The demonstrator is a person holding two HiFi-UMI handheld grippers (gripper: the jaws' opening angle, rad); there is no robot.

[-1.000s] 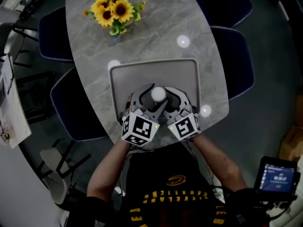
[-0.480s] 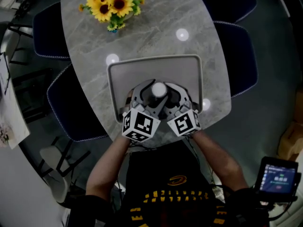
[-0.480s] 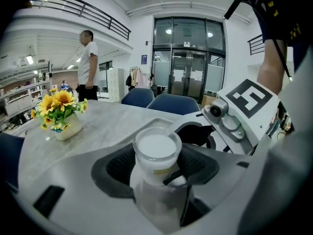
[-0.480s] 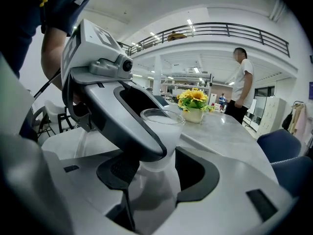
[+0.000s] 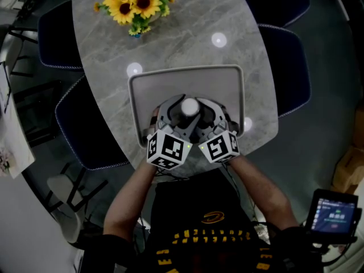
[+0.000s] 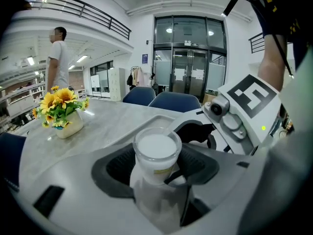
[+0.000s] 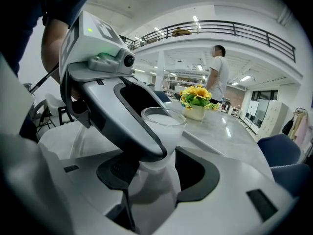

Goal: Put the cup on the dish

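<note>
A small white cup (image 5: pixel 189 106) is held over the near half of the grey dish (image 5: pixel 219 87), a rimmed rectangular tray on the marble table. Both grippers meet at it from the near side. My left gripper (image 5: pixel 183 114) comes in from the left and my right gripper (image 5: pixel 196 114) from the right, their fingers crossing around the cup. In the left gripper view the cup (image 6: pixel 156 151) sits between the dark pads. In the right gripper view the cup (image 7: pixel 164 124) sits between the jaws, partly hidden by the left gripper's finger (image 7: pixel 132 126). Whether the cup's base touches the dish is hidden.
A pot of sunflowers (image 5: pixel 132 4) stands at the table's far end. Dark blue chairs flank the table, on the right (image 5: pixel 284 67) and on the left (image 5: pixel 85 129). The table's near edge lies just under my grippers. A person (image 6: pixel 58 58) stands far behind the table.
The picture has shifted slightly as the head moved. Both grippers and the cup keep the same place over the dish.
</note>
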